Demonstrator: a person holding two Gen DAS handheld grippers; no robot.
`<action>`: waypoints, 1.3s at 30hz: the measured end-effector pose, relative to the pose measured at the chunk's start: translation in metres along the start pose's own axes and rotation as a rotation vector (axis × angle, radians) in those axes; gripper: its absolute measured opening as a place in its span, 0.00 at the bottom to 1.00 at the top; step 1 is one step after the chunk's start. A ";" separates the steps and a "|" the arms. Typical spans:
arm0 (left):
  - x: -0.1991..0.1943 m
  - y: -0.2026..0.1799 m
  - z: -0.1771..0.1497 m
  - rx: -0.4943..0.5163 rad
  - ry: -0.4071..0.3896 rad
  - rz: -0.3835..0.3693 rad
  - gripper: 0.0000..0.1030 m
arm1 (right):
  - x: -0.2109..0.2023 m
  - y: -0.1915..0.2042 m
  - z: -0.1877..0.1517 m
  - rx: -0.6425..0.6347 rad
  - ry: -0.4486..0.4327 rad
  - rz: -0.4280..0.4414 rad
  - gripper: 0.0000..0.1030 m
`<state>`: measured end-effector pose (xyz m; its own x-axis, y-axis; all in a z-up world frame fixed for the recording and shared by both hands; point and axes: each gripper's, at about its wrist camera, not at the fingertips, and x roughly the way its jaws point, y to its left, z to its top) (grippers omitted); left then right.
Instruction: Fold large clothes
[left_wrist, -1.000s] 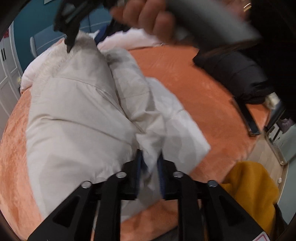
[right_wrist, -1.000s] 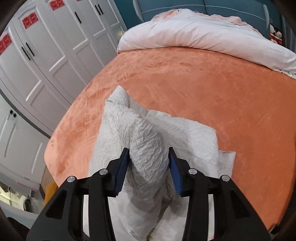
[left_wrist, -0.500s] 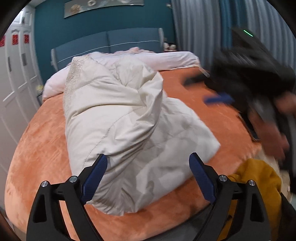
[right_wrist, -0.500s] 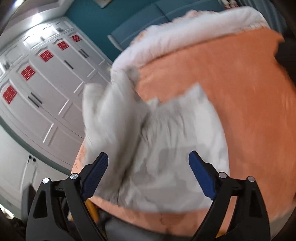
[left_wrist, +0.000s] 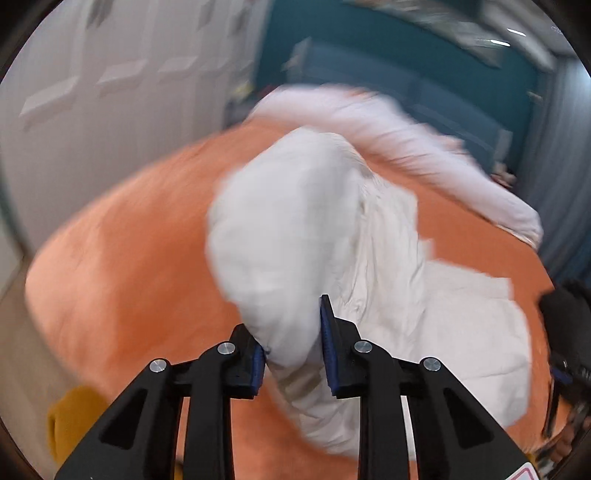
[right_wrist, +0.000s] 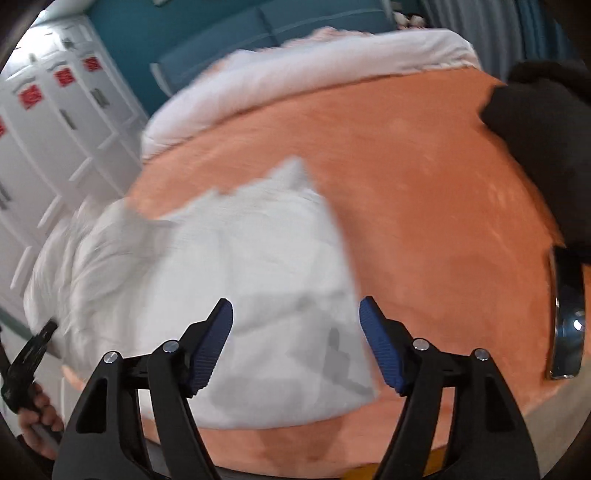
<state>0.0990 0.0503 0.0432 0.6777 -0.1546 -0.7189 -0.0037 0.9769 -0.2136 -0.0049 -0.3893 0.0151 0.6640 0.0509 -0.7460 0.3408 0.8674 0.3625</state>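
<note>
Left wrist view: the left claw (left_wrist: 291, 350) is seen clenched on a bunched fold of a cream padded garment (left_wrist: 295, 236), which is lifted off the bed (left_wrist: 122, 266) at that end while the rest trails down to the right and lies crumpled on the orange bedspread. The frame is blurred. White panelled wardrobe doors (left_wrist: 92, 81) are seen along the left, a teal wall (left_wrist: 388, 55) and a blue upholstered headboard (left_wrist: 424, 96) at the far end, and grey-blue curtains (left_wrist: 565, 184) on the right. A pale pink duvet (left_wrist: 424, 147) is heaped across the far side of the bed, beyond the garment. A mustard-yellow cloth (left_wrist: 74, 417) is visible low at the left, off the edge of the bed.

From the right wrist view, the right claw (right_wrist: 295, 343) is shown released, its blue pads spread wide with nothing between them, held above the flatter part of the garment (right_wrist: 240, 288), which is spread near the bed's near edge. A black garment (right_wrist: 543, 147) is piled at the right edge of the orange bedspread (right_wrist: 424, 203), and a dark flat object with a shiny rim (right_wrist: 569, 314) lies just below it. Red labels (right_wrist: 29, 96) are seen on the wardrobe doors. The person's left hand (right_wrist: 37, 421) is seen at the lower left corner.
</note>
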 end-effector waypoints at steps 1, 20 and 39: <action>0.006 0.027 -0.006 -0.067 0.050 0.014 0.22 | 0.004 -0.008 -0.003 0.020 0.013 0.010 0.70; 0.029 0.093 -0.010 -0.310 0.151 -0.215 0.10 | 0.031 0.010 -0.016 0.151 0.120 0.222 0.07; -0.125 0.107 0.022 -0.079 -0.173 -0.071 0.41 | -0.084 0.021 -0.006 -0.072 -0.123 -0.028 0.32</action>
<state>0.0297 0.1775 0.1249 0.7947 -0.1886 -0.5769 -0.0040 0.9488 -0.3157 -0.0577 -0.3719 0.0823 0.7328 -0.0313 -0.6797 0.3147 0.9013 0.2977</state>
